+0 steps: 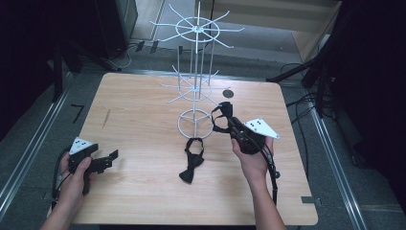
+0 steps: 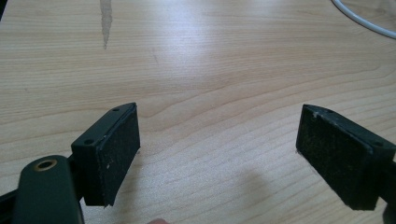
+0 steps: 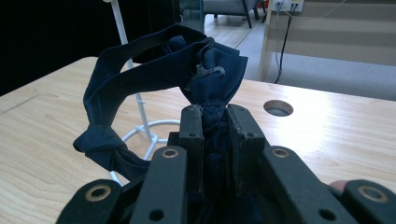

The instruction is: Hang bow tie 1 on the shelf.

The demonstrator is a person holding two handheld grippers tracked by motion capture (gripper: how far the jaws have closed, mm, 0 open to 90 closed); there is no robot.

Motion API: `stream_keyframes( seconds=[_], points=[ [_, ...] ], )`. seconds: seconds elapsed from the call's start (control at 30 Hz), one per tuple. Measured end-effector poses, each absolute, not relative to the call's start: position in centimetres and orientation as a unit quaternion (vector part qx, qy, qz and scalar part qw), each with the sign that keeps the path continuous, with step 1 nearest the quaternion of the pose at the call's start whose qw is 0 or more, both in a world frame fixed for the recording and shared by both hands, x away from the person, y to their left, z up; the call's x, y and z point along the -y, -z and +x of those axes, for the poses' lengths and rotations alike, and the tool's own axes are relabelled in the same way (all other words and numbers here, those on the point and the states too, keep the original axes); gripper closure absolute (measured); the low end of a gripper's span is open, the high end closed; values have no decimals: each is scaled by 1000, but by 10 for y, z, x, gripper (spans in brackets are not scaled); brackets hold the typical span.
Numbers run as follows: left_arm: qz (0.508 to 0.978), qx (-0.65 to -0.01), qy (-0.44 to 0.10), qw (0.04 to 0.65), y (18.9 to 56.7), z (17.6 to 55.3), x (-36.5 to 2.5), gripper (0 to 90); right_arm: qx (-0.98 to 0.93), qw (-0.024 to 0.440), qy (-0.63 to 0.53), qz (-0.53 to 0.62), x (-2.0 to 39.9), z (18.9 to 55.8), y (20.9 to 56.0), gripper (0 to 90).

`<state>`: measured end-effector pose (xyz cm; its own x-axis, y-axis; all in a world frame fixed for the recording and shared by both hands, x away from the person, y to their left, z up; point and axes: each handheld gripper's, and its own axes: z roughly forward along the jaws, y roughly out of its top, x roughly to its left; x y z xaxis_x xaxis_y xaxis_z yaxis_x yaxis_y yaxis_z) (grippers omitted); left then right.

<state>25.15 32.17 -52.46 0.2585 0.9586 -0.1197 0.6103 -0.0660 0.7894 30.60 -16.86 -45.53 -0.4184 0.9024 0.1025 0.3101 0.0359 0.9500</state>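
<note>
My right gripper [image 1: 229, 118] is shut on a dark blue bow tie [image 3: 210, 77], held above the table just right of the white wire rack [image 1: 196, 72]. The tie's strap [image 3: 121, 60] loops out to the left with a small metal hook at the knot. In the right gripper view the cloth is pinched between both pads [image 3: 192, 140]. A second black bow tie [image 1: 191, 160] lies flat on the table in front of the rack's ring base [image 1: 195, 123]. My left gripper [image 1: 114, 155] rests low at the table's near left, jaws wide open over bare wood [image 2: 219, 135].
The wooden table [image 1: 143, 105] has a round cable hole [image 1: 228, 92] behind the rack. The rack's thin arms spread out at two levels around its pole. Dark stands, cables and floor rails surround the table.
</note>
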Motion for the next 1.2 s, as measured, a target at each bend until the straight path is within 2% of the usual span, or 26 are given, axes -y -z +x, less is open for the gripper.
stream_keyframes(
  seconds=[1.2],
  points=[
    [697, -563, -229, 381, 524, 252, -321, 143, -618, 307, -564, 454, 182, 293, 430, 782]
  ],
)
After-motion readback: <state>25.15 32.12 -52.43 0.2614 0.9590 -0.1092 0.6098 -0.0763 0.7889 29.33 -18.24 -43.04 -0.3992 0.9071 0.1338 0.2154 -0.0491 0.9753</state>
